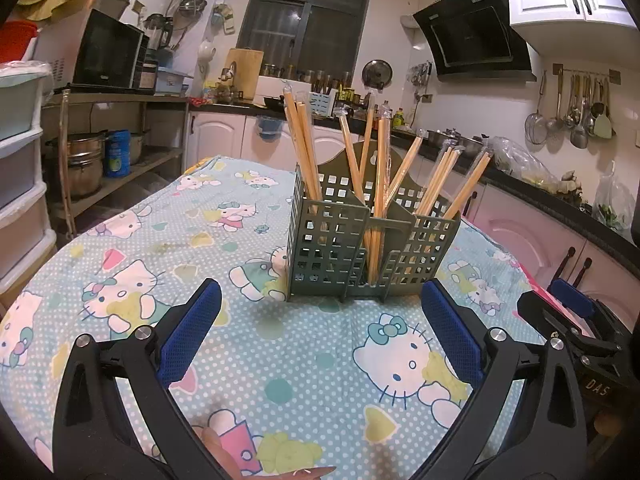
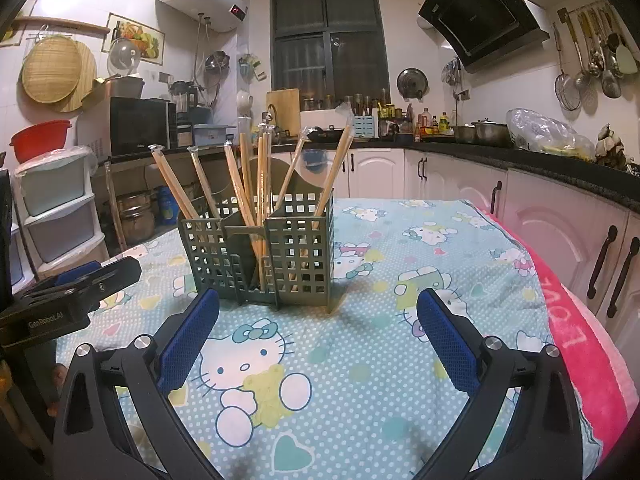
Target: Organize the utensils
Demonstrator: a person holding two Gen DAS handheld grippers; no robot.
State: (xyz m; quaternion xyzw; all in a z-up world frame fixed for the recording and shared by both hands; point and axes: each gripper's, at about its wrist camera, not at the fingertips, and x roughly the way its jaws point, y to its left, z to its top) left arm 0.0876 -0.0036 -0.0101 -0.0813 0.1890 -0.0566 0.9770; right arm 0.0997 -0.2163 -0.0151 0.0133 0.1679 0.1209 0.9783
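A green perforated utensil holder (image 1: 360, 252) stands upright on the table with the Hello Kitty cloth (image 1: 168, 248). Several wrapped pairs of wooden chopsticks (image 1: 380, 168) stand in its compartments, leaning outward. My left gripper (image 1: 320, 300) is open and empty, just in front of the holder. In the right wrist view the holder (image 2: 264, 252) with the chopsticks (image 2: 256, 184) stands ahead and slightly left. My right gripper (image 2: 318, 312) is open and empty in front of it. The right gripper also shows at the right edge of the left wrist view (image 1: 576, 316), and the left gripper at the left edge of the right wrist view (image 2: 76, 288).
A pink towel (image 2: 580, 320) hangs over the table's right edge. White cabinets and a dark counter (image 2: 560, 160) run behind and to the right. A plastic drawer unit (image 2: 56, 216) and a metal shelf with pots (image 1: 104, 160) stand on the left.
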